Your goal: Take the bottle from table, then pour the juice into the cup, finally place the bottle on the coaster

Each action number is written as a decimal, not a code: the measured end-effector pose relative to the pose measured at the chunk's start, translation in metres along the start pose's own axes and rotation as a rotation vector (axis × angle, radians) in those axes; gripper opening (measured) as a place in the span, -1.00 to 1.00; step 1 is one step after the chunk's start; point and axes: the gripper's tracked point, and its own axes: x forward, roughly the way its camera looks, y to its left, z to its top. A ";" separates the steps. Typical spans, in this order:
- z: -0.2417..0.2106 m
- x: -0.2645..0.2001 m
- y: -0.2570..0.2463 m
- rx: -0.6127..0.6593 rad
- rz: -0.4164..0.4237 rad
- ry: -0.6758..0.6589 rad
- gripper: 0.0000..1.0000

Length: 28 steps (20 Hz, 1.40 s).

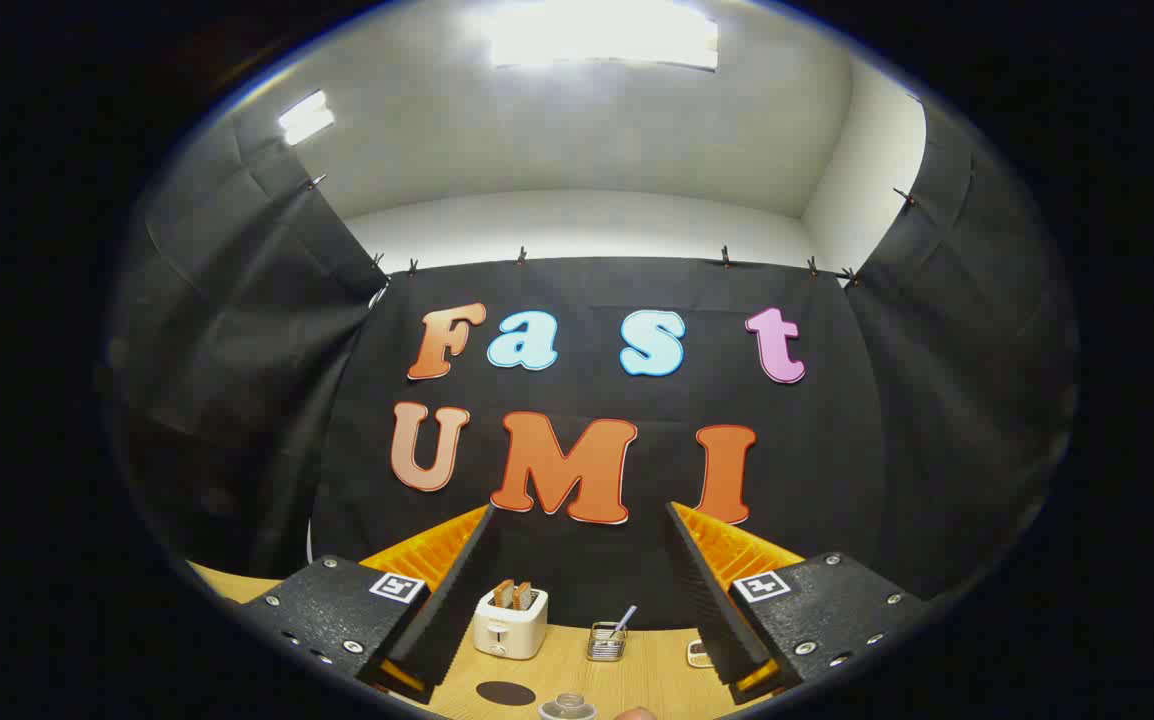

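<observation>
Wooden desk (637, 665) is lying below my tool (577, 610), which I am holding wide open and empty. The cup (567, 707) is sitting between the fingers, low at the near edge, coaster (505, 692) just beside it; bottle unseen.

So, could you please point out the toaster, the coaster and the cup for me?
toaster (509, 625), gripper view, on its front face.
coaster (505, 692), gripper view, on the middle of the dark disc.
cup (567, 707), gripper view, on its clear rim, between the open fingers.
</observation>
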 end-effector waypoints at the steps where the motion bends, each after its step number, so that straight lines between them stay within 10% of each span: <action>1: 0.001 0.000 0.001 -0.006 0.004 -0.006 0.92; 28: -0.050 -0.007 0.010 -0.001 0.037 0.096 0.95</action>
